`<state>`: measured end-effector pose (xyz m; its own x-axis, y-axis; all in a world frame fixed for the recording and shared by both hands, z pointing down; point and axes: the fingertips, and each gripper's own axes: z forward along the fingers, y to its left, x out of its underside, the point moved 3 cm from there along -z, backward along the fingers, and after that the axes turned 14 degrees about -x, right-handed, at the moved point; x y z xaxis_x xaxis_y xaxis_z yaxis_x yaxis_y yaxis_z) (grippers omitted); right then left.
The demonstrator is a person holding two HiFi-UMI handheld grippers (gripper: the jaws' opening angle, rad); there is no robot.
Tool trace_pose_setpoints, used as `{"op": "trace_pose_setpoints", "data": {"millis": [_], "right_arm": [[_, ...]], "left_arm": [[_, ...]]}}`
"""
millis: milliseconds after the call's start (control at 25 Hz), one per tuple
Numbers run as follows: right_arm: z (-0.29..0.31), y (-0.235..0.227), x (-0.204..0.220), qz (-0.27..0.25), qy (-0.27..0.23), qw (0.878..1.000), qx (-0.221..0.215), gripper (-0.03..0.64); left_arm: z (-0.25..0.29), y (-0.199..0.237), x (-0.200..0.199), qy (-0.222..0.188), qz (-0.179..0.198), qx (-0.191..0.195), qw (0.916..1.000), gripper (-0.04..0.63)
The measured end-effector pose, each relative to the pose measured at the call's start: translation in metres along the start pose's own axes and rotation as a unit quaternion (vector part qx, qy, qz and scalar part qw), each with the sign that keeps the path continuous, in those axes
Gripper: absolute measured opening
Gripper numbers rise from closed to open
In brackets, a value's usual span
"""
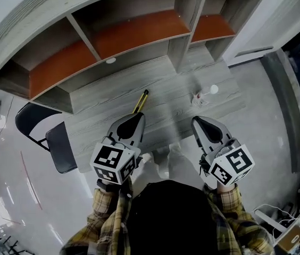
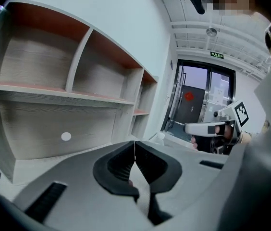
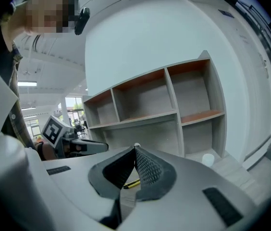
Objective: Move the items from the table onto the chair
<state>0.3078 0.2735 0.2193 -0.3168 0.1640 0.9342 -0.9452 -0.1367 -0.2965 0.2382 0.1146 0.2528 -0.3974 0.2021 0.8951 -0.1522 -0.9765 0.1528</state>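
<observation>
Left gripper (image 1: 138, 116) and right gripper (image 1: 196, 121), both pressed together and empty, hover above the table (image 1: 160, 81); a pen (image 1: 141, 101) lies at twelve o'clock of the left.

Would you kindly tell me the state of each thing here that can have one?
Left gripper: shut, empty.
Right gripper: shut, empty.
Yellow tool: lying flat on the table, untouched.
White cup: upright on the table.
Chair: beside the table, nothing on it.
Shelves: empty.
</observation>
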Motion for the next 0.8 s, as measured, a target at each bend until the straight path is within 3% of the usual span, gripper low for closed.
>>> {"op": "trace_pose_setpoints", "data": {"millis": [320, 640, 800], "right_arm": [[0.008, -0.035, -0.010, -0.005, 0.012, 0.998, -0.061, 0.018], [0.016, -0.051, -0.001, 0.004, 0.040, 0.995, -0.088, 0.018], [0.016, -0.052, 0.013, 0.018, 0.061, 0.994, -0.088, 0.018]], "left_arm": [[0.046, 0.016, 0.015, 0.040, 0.003, -0.071, 0.9967, 0.022], [0.099, 0.036, 0.062, 0.120, 0.048, -0.075, 0.9888, 0.163], [0.129, 0.055, 0.098, 0.176, 0.078, -0.077, 0.9783, 0.232]]}}
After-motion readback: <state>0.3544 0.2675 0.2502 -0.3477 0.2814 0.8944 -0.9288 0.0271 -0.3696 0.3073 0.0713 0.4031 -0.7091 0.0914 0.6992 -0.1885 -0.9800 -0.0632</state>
